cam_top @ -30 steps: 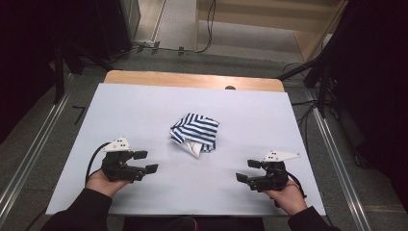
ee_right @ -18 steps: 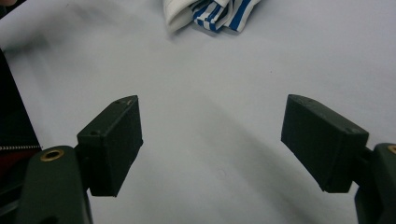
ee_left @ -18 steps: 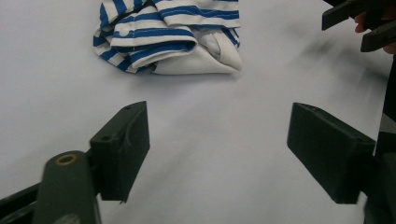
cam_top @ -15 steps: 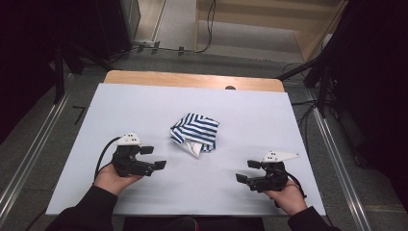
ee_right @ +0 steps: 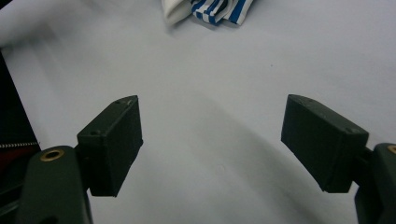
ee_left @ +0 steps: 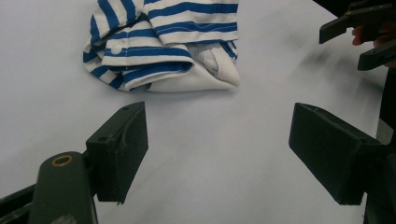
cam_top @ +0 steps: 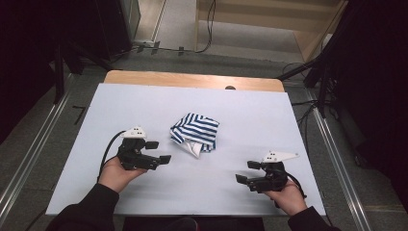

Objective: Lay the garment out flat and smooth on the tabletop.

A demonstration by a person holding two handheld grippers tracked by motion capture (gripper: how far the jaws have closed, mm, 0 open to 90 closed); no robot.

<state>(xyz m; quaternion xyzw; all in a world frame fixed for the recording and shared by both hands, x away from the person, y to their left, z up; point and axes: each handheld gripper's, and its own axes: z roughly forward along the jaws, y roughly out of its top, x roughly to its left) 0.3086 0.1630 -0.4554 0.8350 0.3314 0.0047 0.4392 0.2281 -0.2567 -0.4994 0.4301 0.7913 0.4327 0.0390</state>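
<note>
A crumpled blue-and-white striped cloth [cam_top: 195, 134] lies mid-counter [cam_top: 144, 101], untouched. The left tool [cam_top: 161, 151], jaws just opened wide and empty, sits at its eight o'clock; the right tool [cam_top: 245, 172], jaws apart, at four o'clock. Grasping and handling all remain.

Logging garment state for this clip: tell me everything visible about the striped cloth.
The cloth is a soft fabric with blue and white stripes, crumpled into a loose folded bundle near the middle of the white table. A plain white part pokes out at its near edge, and a small white button shows on one striped fold in the left gripper view. It lies flat on the table; nothing else touches it.
</note>
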